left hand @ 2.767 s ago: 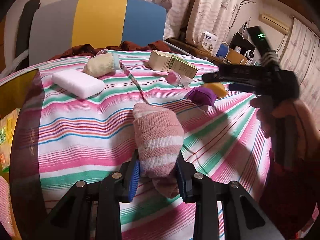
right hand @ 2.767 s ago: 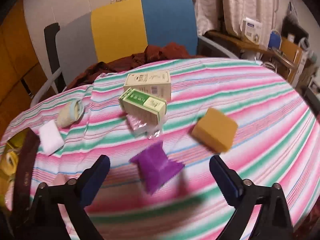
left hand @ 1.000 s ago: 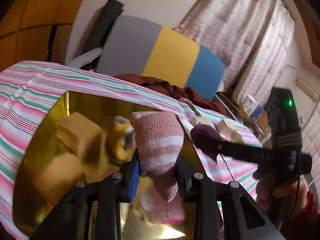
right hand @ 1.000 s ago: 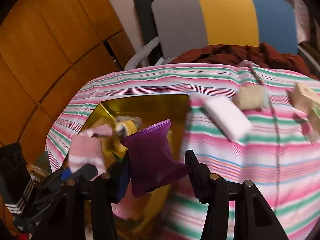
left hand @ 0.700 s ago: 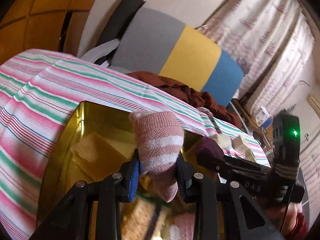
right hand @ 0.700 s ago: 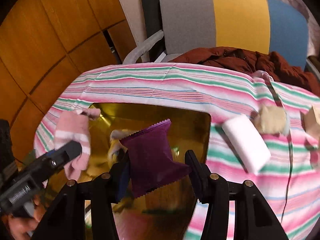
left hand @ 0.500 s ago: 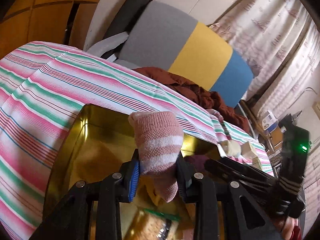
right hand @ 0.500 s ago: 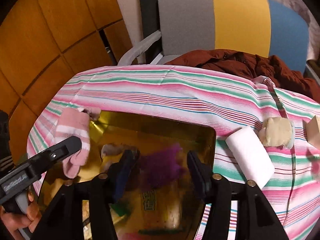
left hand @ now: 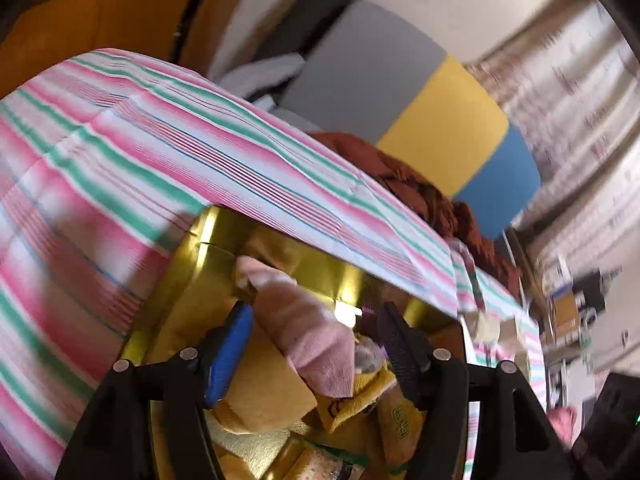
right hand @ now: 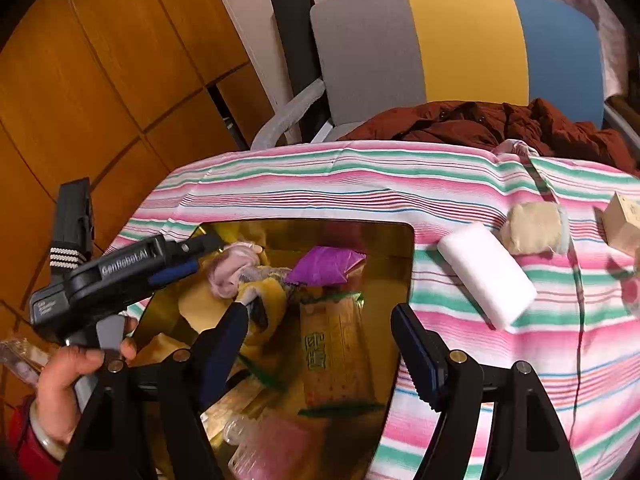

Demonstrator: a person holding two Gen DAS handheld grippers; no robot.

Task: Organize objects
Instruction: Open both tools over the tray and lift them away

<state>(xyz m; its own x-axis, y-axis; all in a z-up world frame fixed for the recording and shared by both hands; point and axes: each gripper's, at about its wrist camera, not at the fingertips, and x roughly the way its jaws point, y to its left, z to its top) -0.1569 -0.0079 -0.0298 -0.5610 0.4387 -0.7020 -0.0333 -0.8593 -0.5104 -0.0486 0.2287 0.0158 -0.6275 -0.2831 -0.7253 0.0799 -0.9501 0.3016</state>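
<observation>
A gold bin (right hand: 404,240) sits in the striped tablecloth (right hand: 360,184), full of packets and cloths. A pink striped sock (left hand: 308,332) lies loose in it between my left gripper's (left hand: 312,352) open jaws; the sock also shows in the right wrist view (right hand: 232,268). A purple packet (right hand: 324,266) lies in the bin ahead of my right gripper (right hand: 320,344), which is open and empty above the bin. The left gripper body (right hand: 120,276) shows at the bin's left rim.
On the cloth right of the bin lie a white block (right hand: 486,280), a beige bundle (right hand: 532,228), a box (right hand: 622,220) and a thin cable (right hand: 578,300). A chair (right hand: 452,48) with a brown jacket (right hand: 500,124) stands behind. Wooden panels (right hand: 100,80) are at left.
Both grippers carried their loads over the bin and opened. The pink sock and the purple packet have dropped into the bin.
</observation>
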